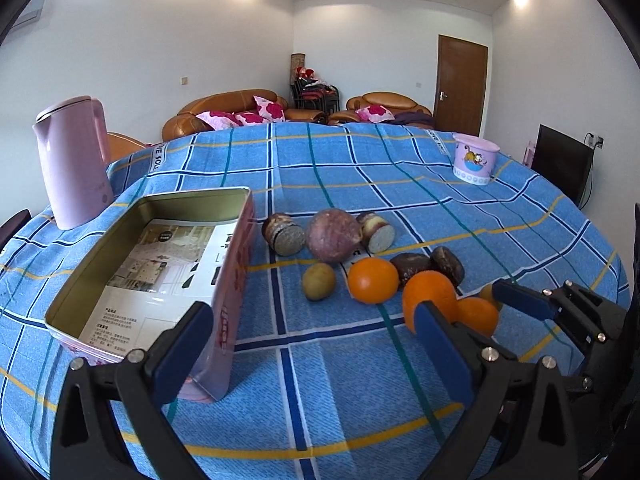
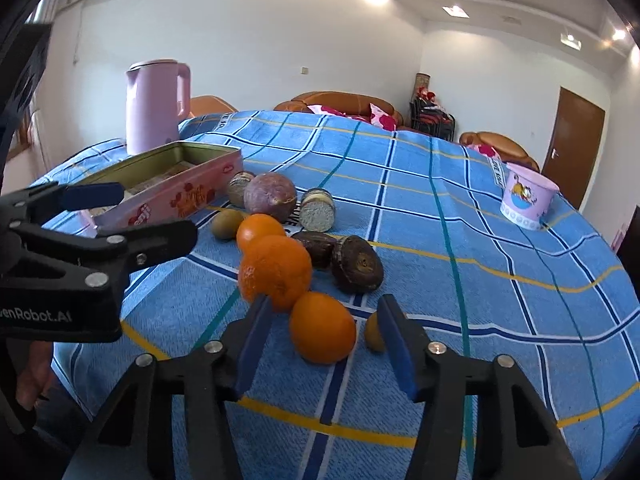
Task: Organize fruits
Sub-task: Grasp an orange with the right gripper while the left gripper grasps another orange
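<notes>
Three oranges lie on the blue checked tablecloth. The nearest orange sits between the blue pads of my right gripper, with a gap on each side, so the gripper is open. A second orange and a third orange lie just beyond. A small yellowish fruit rests by the right finger. My left gripper stands open and empty beside the open pink tin box.
Beyond the oranges lie a purple round fruit, two cut pieces, dark brown fruits and a small green-brown fruit. A pink kettle stands behind the tin. A pink bucket stands at the far right.
</notes>
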Action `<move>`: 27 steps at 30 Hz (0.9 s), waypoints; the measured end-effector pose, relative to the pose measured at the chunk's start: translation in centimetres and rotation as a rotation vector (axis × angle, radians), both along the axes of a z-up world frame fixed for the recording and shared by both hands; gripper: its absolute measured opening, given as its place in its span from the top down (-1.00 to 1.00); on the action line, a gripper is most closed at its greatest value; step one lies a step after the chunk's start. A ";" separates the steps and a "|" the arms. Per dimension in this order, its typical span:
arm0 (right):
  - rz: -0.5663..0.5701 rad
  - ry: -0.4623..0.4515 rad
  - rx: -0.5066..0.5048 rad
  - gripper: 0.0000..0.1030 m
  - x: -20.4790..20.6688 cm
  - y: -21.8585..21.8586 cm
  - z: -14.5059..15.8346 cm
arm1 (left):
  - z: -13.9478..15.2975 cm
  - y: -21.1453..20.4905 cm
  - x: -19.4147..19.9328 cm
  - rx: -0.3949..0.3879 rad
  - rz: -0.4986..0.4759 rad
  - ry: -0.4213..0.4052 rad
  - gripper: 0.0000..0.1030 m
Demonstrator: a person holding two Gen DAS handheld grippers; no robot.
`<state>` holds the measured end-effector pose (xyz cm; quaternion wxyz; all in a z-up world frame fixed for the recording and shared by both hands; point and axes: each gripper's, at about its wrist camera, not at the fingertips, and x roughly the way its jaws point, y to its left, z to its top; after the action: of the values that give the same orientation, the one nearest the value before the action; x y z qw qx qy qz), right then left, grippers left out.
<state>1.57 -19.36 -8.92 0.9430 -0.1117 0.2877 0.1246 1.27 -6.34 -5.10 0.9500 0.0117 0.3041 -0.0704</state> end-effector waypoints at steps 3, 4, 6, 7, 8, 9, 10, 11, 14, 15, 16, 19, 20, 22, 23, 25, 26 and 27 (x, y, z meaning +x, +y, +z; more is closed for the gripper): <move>0.020 0.000 -0.012 -0.02 0.1 0.3 -0.1 | 0.0 -0.1 0.1 0.001 0.000 0.003 -0.98; 0.026 0.011 -0.006 0.12 0.3 0.3 -0.2 | 0.0 0.0 0.1 0.001 -0.001 0.004 -0.98; 0.029 0.040 0.004 0.21 0.7 0.1 -0.5 | 0.0 -0.1 0.1 0.000 -0.005 0.005 -0.98; 0.025 0.054 0.016 0.28 0.9 -0.1 -0.7 | 0.0 -0.1 0.1 -0.001 -0.008 0.006 -0.98; 0.027 0.065 0.045 0.31 1.0 -0.4 -0.8 | 0.0 -0.2 0.2 0.000 -0.008 0.006 -0.97; 0.030 0.070 0.084 0.31 1.0 -0.9 -0.7 | -0.1 -0.2 0.2 0.001 -0.010 0.008 -0.96; 0.031 0.072 0.121 0.32 1.0 -1.4 -0.6 | -0.1 -0.3 0.2 0.000 -0.013 0.011 -0.95; 0.032 0.065 0.132 0.32 0.9 -1.5 -0.5 | -0.2 -0.5 0.3 -0.001 -0.016 0.016 -0.95; 0.026 0.034 0.151 0.32 0.6 -1.7 0.0 | -0.5 -1.3 0.6 0.006 -0.037 0.028 -0.91; 0.021 0.028 0.160 0.32 0.6 -1.9 0.2 | -0.5 -1.6 0.6 0.004 -0.044 0.029 -0.88; 0.002 0.015 0.160 0.32 0.5 -2.2 0.3 | -0.5 -1.7 0.7 -0.006 -0.049 0.029 -0.87; -0.024 0.007 0.197 0.32 0.5 -3.3 0.5 | -1.0 -2.2 1.3 -0.012 -0.058 0.063 -0.80; -0.037 0.006 0.204 0.32 0.5 -3.7 0.6 | -1.2 -2.3 1.4 -0.015 -0.058 0.072 -0.78; -0.056 -0.007 0.222 0.32 0.5 -4.3 0.7 | -1.7 -2.6 1.8 -0.010 -0.060 0.100 -0.74; -0.060 -0.013 0.235 0.32 0.4 -4.6 0.8 | -1.9 -2.7 1.9 -0.014 -0.065 0.105 -0.73; -0.070 -0.020 0.242 0.32 0.3 -4.9 0.9 | -1.9 -3.0 1.9 -0.009 -0.074 0.110 -0.71; -0.071 -0.020 0.245 0.32 0.3 -4.9 0.9 | -2.0 -3.4 2.0 0.001 -0.077 0.112 -0.71; -0.072 -0.021 0.249 0.32 0.3 -5.0 0.9 | -2.2 -3.5 2.1 0.004 -0.081 0.116 -0.67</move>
<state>1.87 -24.33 -8.06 0.9563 0.0152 0.2641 0.1245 3.40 -9.87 -7.25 0.9271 0.0218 0.3581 -0.1086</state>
